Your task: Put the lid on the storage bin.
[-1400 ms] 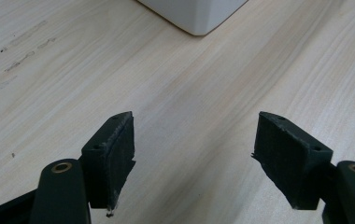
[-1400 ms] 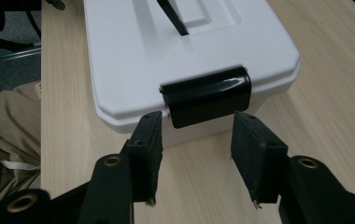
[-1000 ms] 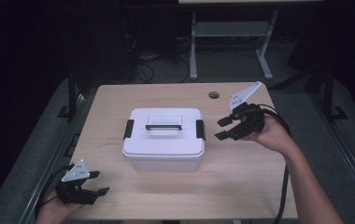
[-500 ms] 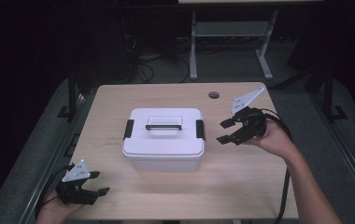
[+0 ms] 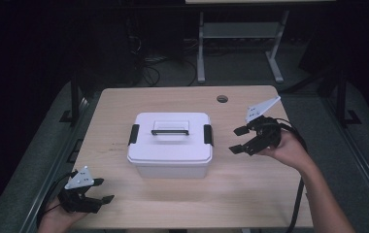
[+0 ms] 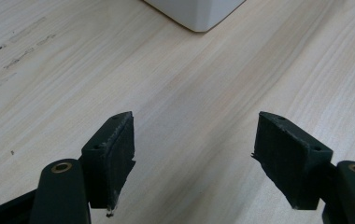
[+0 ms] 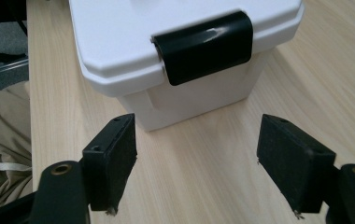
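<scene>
The right gripper, its jaws just opening with nothing between, is pointing at the box's right latch, near; the left gripper, open, is lying farther away.

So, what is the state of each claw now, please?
Left claw: open, holding nothing.
Right claw: open, has just been opening, holding nothing, aimed at the white box.

High view overlooks table; gripper views skim it, sharing box
</scene>
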{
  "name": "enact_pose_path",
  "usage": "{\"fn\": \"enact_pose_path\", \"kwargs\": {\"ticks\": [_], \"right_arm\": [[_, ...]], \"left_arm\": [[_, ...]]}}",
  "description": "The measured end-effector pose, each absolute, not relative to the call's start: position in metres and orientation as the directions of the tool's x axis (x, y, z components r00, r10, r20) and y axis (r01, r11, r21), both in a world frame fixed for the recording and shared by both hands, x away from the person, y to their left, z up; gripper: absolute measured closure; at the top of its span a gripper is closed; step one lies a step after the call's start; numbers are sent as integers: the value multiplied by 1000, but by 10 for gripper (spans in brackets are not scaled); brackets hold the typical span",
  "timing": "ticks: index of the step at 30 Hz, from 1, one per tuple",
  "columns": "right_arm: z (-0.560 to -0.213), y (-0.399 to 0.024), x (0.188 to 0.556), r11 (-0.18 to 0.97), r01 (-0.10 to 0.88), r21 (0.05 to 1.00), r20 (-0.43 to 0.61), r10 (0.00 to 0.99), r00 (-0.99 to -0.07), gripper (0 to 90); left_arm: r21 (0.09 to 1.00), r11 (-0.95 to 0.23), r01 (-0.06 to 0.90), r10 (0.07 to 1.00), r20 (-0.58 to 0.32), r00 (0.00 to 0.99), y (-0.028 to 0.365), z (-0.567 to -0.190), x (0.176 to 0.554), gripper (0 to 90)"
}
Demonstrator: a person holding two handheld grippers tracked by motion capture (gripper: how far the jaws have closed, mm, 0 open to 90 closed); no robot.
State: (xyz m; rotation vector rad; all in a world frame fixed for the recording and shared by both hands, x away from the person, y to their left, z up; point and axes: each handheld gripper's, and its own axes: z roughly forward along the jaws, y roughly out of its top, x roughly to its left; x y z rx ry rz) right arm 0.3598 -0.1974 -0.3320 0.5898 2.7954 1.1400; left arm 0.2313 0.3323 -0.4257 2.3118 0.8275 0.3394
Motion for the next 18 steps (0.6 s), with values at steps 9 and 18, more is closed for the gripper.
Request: {"fn": "enact_pose_path", "kwargs": {"ticks": [9,18], "right_arm": [[-342,-202,356,647,349,678,98,391,-915,264],[-350,-210,352,636,359,683,103,403,-909,257]], "left_arm": [[653,-590,475,642,22,766,333,-426,231,287],[653,-588,478,644,19,765,333,-427,231,287]]}}
